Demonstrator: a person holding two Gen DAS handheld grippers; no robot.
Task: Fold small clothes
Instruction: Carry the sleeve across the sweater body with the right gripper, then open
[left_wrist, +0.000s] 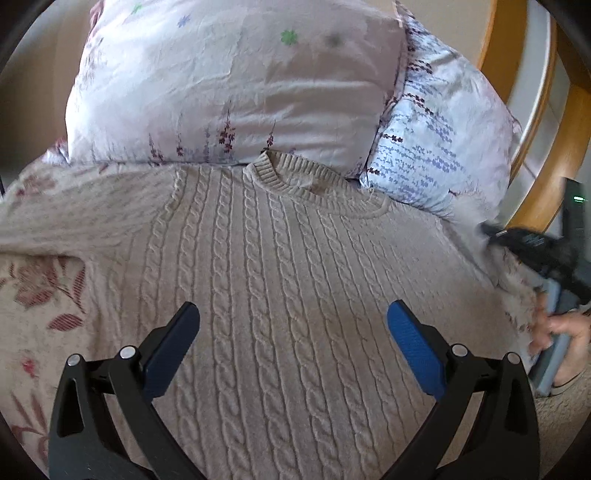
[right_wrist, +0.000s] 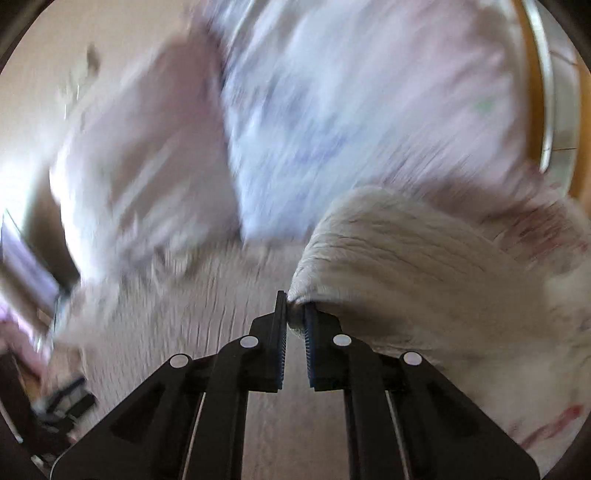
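sweater (left_wrist: 280, 280) flat, left hand-held gripper (left_wrist: 293, 317) spread, right hand-held gripper (right_wrist: 295, 314) pinching sleeve edge (right_wrist: 406, 258)

Lots of open room over the flat sweater (left_wrist: 280, 280). Blocked just past its collar by two big pillows (left_wrist: 236, 85). Blocked on its right by a wooden bed frame (left_wrist: 554, 155) and the right gripper (left_wrist: 546, 254).
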